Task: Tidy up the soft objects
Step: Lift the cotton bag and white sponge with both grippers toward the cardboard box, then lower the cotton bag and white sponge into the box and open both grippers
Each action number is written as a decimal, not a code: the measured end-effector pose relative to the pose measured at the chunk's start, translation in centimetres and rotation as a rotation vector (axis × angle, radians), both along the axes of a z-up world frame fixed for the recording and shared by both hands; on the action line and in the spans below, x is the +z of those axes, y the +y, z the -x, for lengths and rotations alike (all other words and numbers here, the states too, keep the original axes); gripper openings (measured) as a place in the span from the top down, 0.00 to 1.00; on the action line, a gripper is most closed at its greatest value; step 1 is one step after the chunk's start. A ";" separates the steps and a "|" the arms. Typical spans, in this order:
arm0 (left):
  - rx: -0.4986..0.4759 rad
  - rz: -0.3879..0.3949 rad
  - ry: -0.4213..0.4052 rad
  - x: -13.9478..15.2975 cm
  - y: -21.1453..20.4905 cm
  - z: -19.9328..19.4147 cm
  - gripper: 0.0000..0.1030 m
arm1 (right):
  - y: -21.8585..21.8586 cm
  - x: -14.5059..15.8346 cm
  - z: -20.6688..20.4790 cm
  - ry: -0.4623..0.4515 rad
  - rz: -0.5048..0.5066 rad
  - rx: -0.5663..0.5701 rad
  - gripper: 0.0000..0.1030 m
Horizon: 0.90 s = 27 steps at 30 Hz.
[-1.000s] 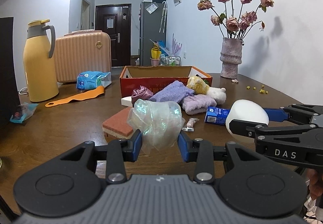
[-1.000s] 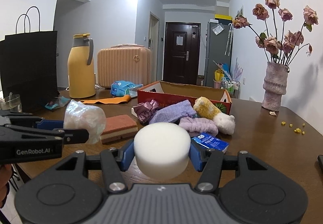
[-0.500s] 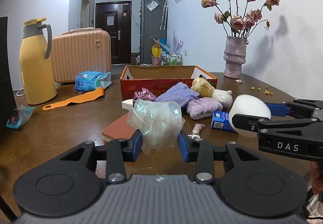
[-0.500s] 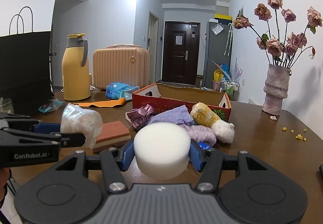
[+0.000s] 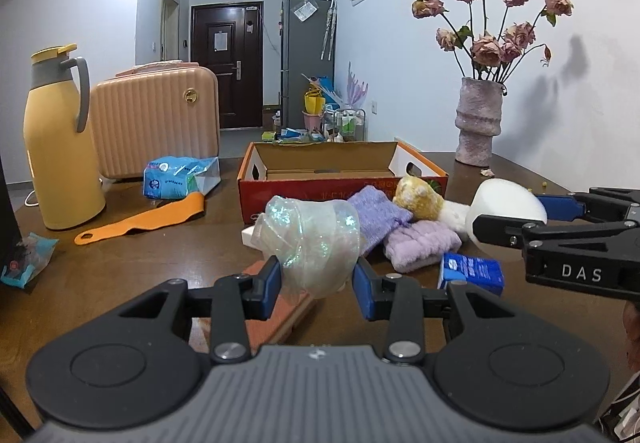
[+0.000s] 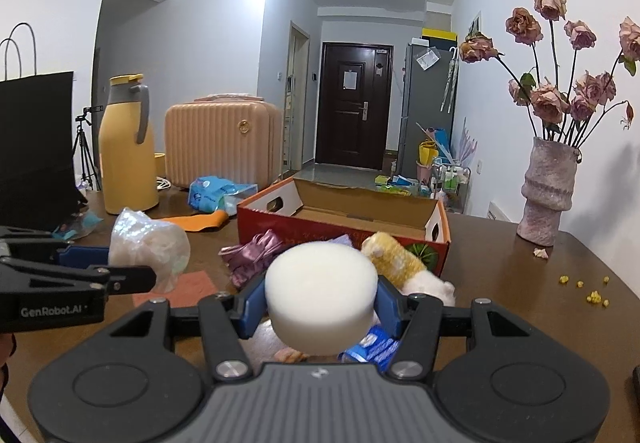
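While both grippers hang above the table (image 5: pixel 120 263), the left gripper (image 5: pixel 316 281) pinches a crumpled, shiny, see-through plastic bag (image 5: pixel 310 239); the right gripper (image 6: pixel 320 309) clamps a round white sponge (image 6: pixel 321 299), thick, flat-topped. Purple cloths (image 5: pixel 420 239) and a plush toy (image 5: pixel 420 195) lie before the open red box (image 5: pixel 340 171).

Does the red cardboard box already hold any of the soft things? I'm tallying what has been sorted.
No: in the left wrist view the red cardboard box shows only its bare cardboard floor, with the soft things outside it.
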<state>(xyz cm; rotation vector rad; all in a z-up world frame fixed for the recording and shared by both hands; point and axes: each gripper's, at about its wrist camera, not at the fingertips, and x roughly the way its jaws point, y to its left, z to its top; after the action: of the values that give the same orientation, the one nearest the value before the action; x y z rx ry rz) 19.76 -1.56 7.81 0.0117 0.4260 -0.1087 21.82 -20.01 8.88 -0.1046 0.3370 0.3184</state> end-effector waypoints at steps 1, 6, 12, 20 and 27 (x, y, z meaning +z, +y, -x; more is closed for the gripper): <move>0.000 -0.001 -0.001 0.1 0.0 -0.4 0.62 | -0.1 0.2 -0.4 -0.001 0.001 -0.002 0.46; -0.002 -0.006 -0.009 0.8 -0.2 -2.0 0.62 | -0.3 0.8 -2.2 -0.002 0.009 -0.004 0.46; -0.006 -0.015 -0.020 1.6 -0.5 -4.0 0.62 | -0.7 1.6 -4.2 -0.008 0.009 -0.009 0.46; 0.001 -0.031 -0.042 2.5 -0.6 -6.6 0.62 | -1.3 2.5 -6.9 -0.019 0.017 -0.014 0.46; 0.003 -0.042 -0.042 3.2 -0.7 -9.5 0.62 | -1.6 3.2 -10.1 -0.015 0.030 -0.002 0.46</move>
<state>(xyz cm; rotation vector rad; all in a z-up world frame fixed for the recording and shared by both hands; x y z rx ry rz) 29.25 -2.26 11.00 0.0546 0.3862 -0.0965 31.89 -21.66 12.06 -0.1358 0.3267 0.3103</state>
